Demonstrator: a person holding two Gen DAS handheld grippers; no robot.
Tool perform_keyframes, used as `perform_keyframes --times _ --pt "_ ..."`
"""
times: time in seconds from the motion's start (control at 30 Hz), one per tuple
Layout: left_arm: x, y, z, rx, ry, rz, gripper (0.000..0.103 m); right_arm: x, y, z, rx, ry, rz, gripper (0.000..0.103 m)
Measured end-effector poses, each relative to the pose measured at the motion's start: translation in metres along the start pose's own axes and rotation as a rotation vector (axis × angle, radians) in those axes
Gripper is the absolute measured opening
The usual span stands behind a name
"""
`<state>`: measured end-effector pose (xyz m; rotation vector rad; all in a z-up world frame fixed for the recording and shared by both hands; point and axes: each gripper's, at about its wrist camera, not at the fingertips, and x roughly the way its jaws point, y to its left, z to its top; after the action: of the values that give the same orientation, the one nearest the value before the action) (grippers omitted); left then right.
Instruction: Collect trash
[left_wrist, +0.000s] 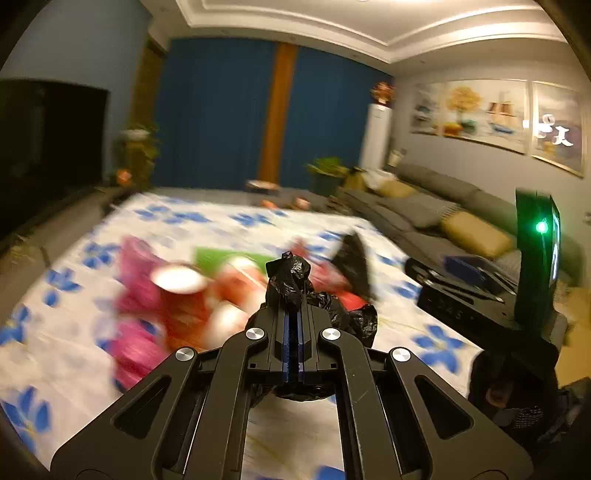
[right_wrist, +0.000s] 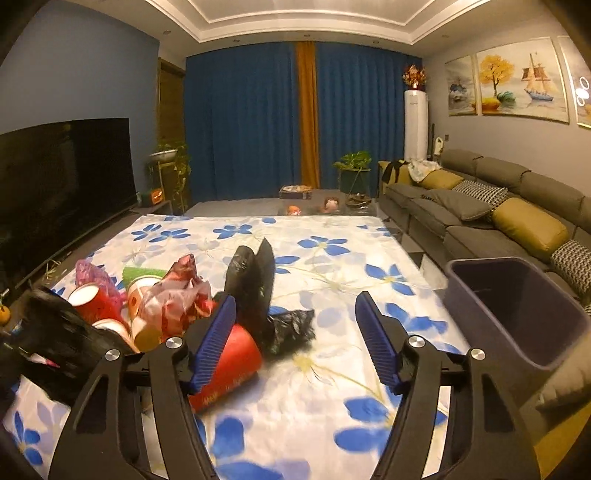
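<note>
The left gripper (left_wrist: 294, 314) is pressed together on a crumpled black plastic bag (left_wrist: 291, 284), which is held above the flowered sheet (right_wrist: 325, 387). The right gripper (right_wrist: 295, 325) is spread wide and empty. Red paper cups (right_wrist: 229, 365) and wrappers (right_wrist: 177, 295) are piled on the sheet; a dark bin (right_wrist: 517, 314) is seen at the right.

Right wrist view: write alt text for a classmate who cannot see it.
The open right tool hovers over a flowered cloth, with a red cup on its side by the left finger. Cups, wrappers and black bags lie heaped to the left; a dark bin stands to the right.
</note>
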<state>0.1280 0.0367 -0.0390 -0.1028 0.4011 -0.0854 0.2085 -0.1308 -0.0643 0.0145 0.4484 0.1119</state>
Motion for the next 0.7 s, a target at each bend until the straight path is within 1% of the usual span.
perform_keyframes --times 0.03,0.1,0.2,0.23,0.3,0.37,0.43,0.47,0.5,0.57,0.63,0.7 --pt "0.001 0.004 0.003 0.002 -0.011 0.033 0.002 0.007 0.002 0.001 0.003 0.01 0.006 0.065" --pt "0.003 0.013 0.008 -0.02 -0.02 0.053 0.002 0.02 0.006 0.001 -0.004 0.028 0.014 0.065" --pt "0.006 0.023 0.014 -0.053 -0.029 0.07 0.002 0.04 0.011 0.001 -0.014 0.06 0.014 0.065" --pt "0.007 0.024 0.015 -0.054 -0.029 0.072 0.002 0.045 0.011 0.0 -0.011 0.072 0.017 0.062" --pt "0.011 0.027 0.017 -0.054 -0.029 0.073 0.002 0.057 0.01 0.0 0.004 0.105 0.028 0.061" --pt "0.012 0.028 0.017 -0.051 -0.028 0.074 0.002 0.066 0.008 0.0 0.015 0.13 0.047 0.057" --pt "0.015 0.027 0.017 -0.047 -0.025 0.073 0.002 0.073 0.01 -0.002 0.017 0.147 0.055 0.049" --pt "0.016 0.029 0.017 -0.048 -0.023 0.071 0.002 0.076 0.01 -0.004 0.017 0.16 0.064 0.039" --pt "0.017 0.029 0.017 -0.048 -0.021 0.071 0.002 0.08 0.01 -0.005 0.017 0.172 0.073 0.034" --pt "0.019 0.03 0.016 -0.05 -0.018 0.071 0.002 0.081 0.011 -0.006 0.015 0.181 0.087 0.013" --pt "0.018 0.031 0.016 -0.053 -0.02 0.07 0.002 0.077 0.011 -0.005 0.007 0.161 0.084 0.008" --pt "0.016 0.03 0.016 -0.051 -0.027 0.071 0.002 0.067 0.009 0.0 0.005 0.126 0.073 0.006"
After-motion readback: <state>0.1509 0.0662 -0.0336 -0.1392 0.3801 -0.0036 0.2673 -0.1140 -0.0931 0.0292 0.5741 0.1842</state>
